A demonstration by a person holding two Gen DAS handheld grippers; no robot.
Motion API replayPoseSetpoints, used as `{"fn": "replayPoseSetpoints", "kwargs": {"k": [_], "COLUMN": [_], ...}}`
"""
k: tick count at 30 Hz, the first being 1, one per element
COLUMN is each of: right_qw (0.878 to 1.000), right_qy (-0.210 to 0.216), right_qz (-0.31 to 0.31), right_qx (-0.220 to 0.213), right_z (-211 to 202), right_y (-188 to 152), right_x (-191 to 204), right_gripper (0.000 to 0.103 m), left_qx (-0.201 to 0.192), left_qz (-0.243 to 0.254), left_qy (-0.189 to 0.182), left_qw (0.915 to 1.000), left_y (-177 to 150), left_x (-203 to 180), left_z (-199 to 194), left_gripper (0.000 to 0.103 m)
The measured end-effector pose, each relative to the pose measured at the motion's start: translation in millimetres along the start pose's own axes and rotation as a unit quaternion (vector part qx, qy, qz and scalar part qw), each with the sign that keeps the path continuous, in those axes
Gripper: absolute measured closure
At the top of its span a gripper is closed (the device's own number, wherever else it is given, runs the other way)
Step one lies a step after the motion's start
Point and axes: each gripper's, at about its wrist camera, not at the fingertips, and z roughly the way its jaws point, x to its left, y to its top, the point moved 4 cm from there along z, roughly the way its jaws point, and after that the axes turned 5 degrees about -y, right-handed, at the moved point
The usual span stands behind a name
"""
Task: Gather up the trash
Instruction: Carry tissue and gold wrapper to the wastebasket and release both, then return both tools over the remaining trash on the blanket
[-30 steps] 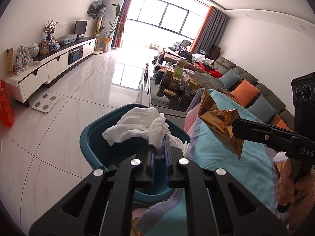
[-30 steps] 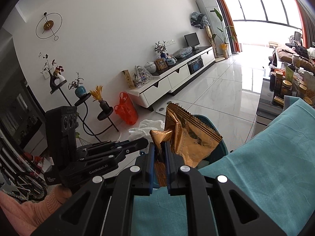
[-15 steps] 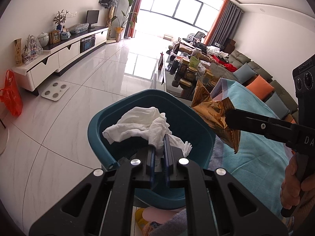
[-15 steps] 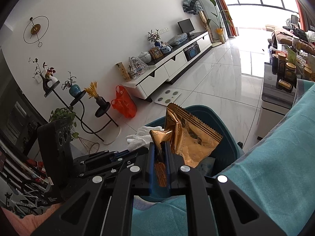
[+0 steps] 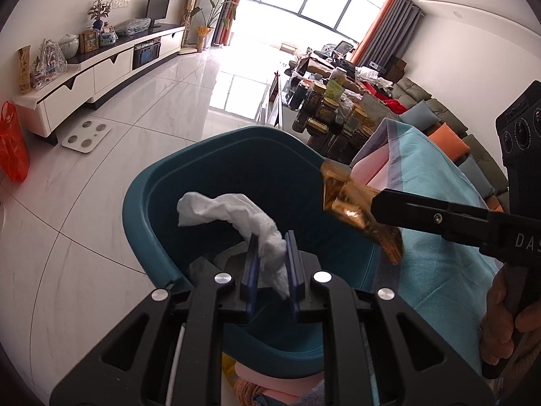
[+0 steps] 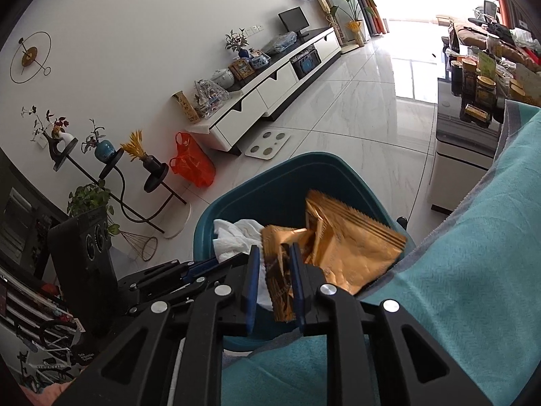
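A teal trash bin [image 5: 159, 182] stands on the floor beside the teal-covered surface. My left gripper [image 5: 270, 253] is over the bin, its jaws parted, with a crumpled white tissue [image 5: 236, 213] loose between them. My right gripper [image 6: 274, 270] is also over the bin [image 6: 270, 182], its jaws parted around a gold snack wrapper [image 6: 348, 247] that still sits between them. The wrapper also shows in the left wrist view [image 5: 355, 203] at the tip of the right gripper. The tissue shows in the right wrist view [image 6: 236, 237].
A teal blanket [image 6: 456, 287] covers the surface to the right of the bin. A coffee table with several jars [image 5: 331, 108] stands beyond. A white TV cabinet [image 5: 101, 67], a scale [image 5: 86, 135] and an orange bag [image 5: 12, 145] are on the left of the tiled floor.
Both grippers moved over the bin and lower. Both opened their jaws; the tissue and the wrapper now hang loose between the fingers.
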Motion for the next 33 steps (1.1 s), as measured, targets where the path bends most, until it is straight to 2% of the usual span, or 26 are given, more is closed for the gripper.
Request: {"fn": "replayPoseSetpoints", "kwargs": {"k": [3, 7, 9, 15, 17, 18, 22, 25, 28, 33], "right_qw": [1.000, 1.000, 1.000, 0.998, 0.997, 0.996, 0.990, 0.985, 0.980, 0.972], "right_qy": [-0.006, -0.013, -0.018, -0.023, -0.026, -0.027, -0.039, -0.053, -0.070, -0.095], "right_qz": [0.004, 0.009, 0.012, 0.005, -0.003, -0.007, -0.022, -0.026, -0.024, -0.008], "right_qx": [0.000, -0.008, -0.014, -0.056, -0.079, -0.090, -0.134, -0.161, -0.183, -0.214], "right_z": [-1.3, -7.5, -13.1, -49.5, -69.6, -79.7, -124.1, -154.4, -182.5, -229.0], "right_y": [-1.9, -3.9, -5.5, -9.6, -12.5, -14.8, -26.8, -38.8, -55.7, -90.4], "right_x": [-3.2, -7.0, -9.9, -9.5, -6.3, -5.0, -2.5, -6.2, -14.8, -37.5], "right_gripper": [0.080, 0.078, 0.077, 0.075, 0.069, 0.065, 0.057, 0.055, 0.054, 0.051], "left_qx": [0.003, 0.000, -0.009, -0.064, -0.085, -0.093, -0.117, -0.125, -0.116, -0.083], "left_qz": [-0.003, -0.005, 0.002, 0.050, 0.072, 0.084, 0.131, 0.154, 0.178, 0.218], "left_qy": [-0.007, -0.007, -0.004, 0.001, -0.004, -0.008, -0.039, -0.076, -0.119, -0.170], "left_qw": [1.0000, 1.0000, 0.9999, 0.9967, 0.9938, 0.9920, 0.9836, 0.9771, 0.9699, 0.9573], "left_y": [-2.9, -5.6, -5.7, -3.1, -4.1, -5.5, -15.2, -26.5, -40.0, -67.7], "left_x": [-1.3, -2.8, -6.1, -38.1, -55.1, -64.3, -103.7, -132.2, -165.0, -212.4], "left_z": [5.1, 4.1, -2.8, -45.0, -61.6, -69.6, -94.7, -107.2, -110.7, -102.6], "left_gripper": [0.075, 0.074, 0.070, 0.048, 0.037, 0.035, 0.023, 0.016, 0.015, 0.015]}}
